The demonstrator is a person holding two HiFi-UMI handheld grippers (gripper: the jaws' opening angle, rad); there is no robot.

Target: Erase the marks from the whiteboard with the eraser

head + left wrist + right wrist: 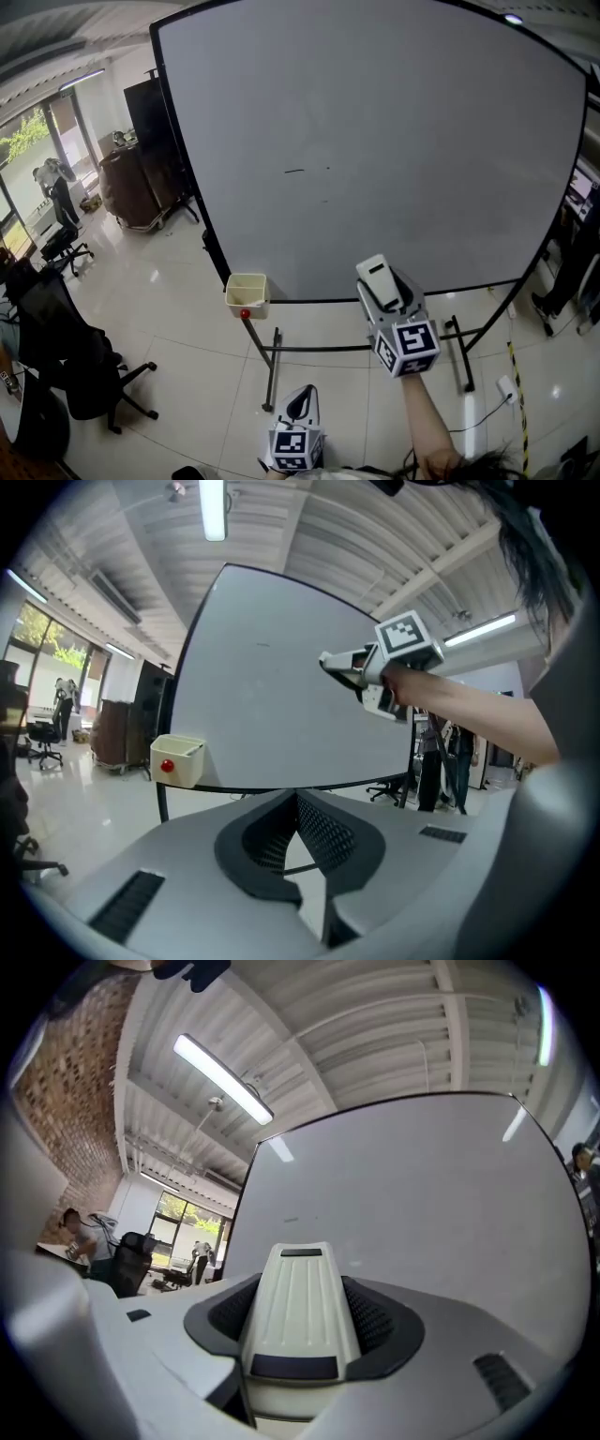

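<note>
The whiteboard (pixel 394 122) stands on a black frame ahead of me. A short black mark (pixel 294 171) and a couple of faint specks sit near its middle. My right gripper (pixel 380 277) is raised in front of the board's lower edge, shut on a white ribbed eraser (pixel 377 274), short of the surface. The right gripper view shows the eraser (pixel 300 1312) clamped between the dark pads, with the mark (pixel 291 1220) up and to the left. My left gripper (pixel 300 401) hangs low near my body, shut and empty. In the left gripper view its jaws (pixel 298 803) meet.
A cream box (pixel 247 293) with a red knob hangs at the board's lower left corner. The stand's legs (pixel 272 375) spread over the tiled floor. Black office chairs (pixel 66 366) stand at left, a dark cabinet (pixel 131 183) behind them. A cable (pixel 487 412) lies at right.
</note>
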